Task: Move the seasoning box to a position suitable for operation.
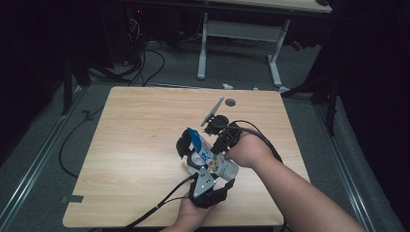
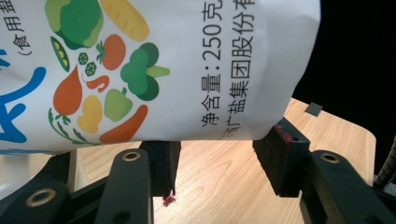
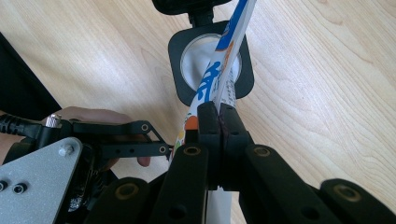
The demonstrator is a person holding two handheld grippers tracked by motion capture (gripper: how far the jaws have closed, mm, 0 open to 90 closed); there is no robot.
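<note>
A white bag (image 1: pixel 212 157) printed with vegetables and blue lettering hangs slanted over the wooden table (image 1: pixel 135 145). My right gripper (image 3: pixel 218 116) is shut on the bag's (image 3: pixel 219 79) thin top edge and shows in the high view (image 1: pixel 220 145) just right of it. Below the bag stands a black-rimmed round container (image 3: pixel 175 60) with a pale inside, also on the table in the high view (image 1: pixel 185 145). My left gripper (image 2: pixel 219 154) has its pads apart with bare wood between them. The bag (image 2: pixel 163 70) lies across above its pad tips. In the high view this left gripper (image 1: pixel 209 180) is under the bag's lower end.
A small dark disc (image 1: pixel 230 102) lies near the table's far edge. Cables trail from both grippers toward the near edge. Beyond the table stand a white desk frame (image 1: pixel 241 34) and floor cables. The table's left half is bare wood.
</note>
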